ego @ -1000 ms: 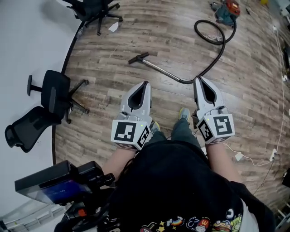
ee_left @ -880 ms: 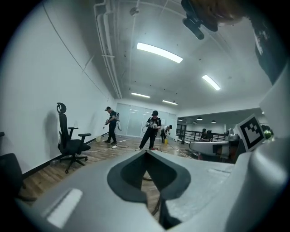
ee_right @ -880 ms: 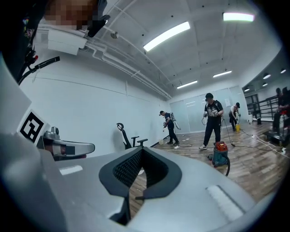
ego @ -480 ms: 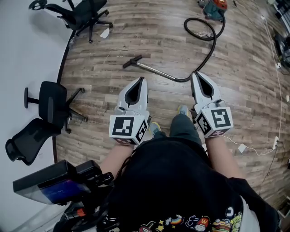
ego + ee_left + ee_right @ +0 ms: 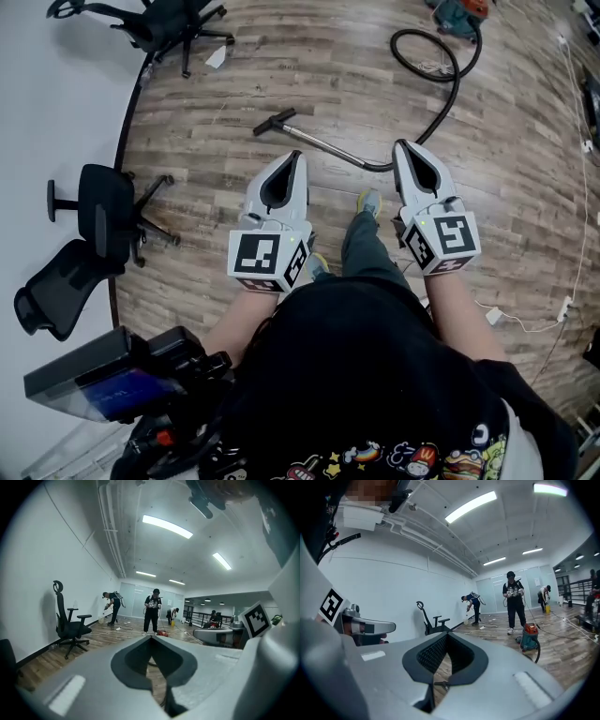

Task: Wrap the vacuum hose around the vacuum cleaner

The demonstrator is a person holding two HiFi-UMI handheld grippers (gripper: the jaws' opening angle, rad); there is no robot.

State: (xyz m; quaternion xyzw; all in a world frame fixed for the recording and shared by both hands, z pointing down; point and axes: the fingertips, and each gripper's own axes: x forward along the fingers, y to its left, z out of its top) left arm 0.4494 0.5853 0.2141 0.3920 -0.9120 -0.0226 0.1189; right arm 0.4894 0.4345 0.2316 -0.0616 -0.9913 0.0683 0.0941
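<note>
Both tools held low in front of the body, level with each other, well apart.
- Left tool (image 5: 298, 157): jaws closed tip to tip in its own view (image 5: 151, 639), nothing between them.
- Right tool (image 5: 403, 145): jaws closed as well (image 5: 446, 635), gripping nothing.

Task's things, all on the wooden floor (image 5: 234, 84), ahead of the tools and out of their grasp:
- Vacuum cleaner (image 5: 459, 11) far ahead to the right, cut by the top edge of the head view. In the right gripper view it is a teal drum with a red top (image 5: 529, 637).
- Black hose (image 5: 456, 94) lies in one loose loop beside the cleaner, then curves back toward the right tool. It is not wound on the cleaner.
- Hose joins a metal tube (image 5: 323, 145) lying slantwise across the boards ahead of both tools; its nozzle (image 5: 274, 122) is at the far left end.

Containers: a small yellow bucket (image 5: 547, 609) stands far off by a person; contents cannot be made out.

Surroundings:
- Person in dark clothes (image 5: 515, 602) stands near the cleaner, holding tools too.
- Another person (image 5: 111, 606) bends at the white wall.
- Black office chair (image 5: 103, 211) at the floor's left edge, a second (image 5: 52, 281) tipped over just beside it, and a third (image 5: 159, 19) at the far left corner.
- White cable (image 5: 511, 323) runs along the floor's right edge.
- The holder's shoe (image 5: 370, 202) is forward between the tools.
</note>
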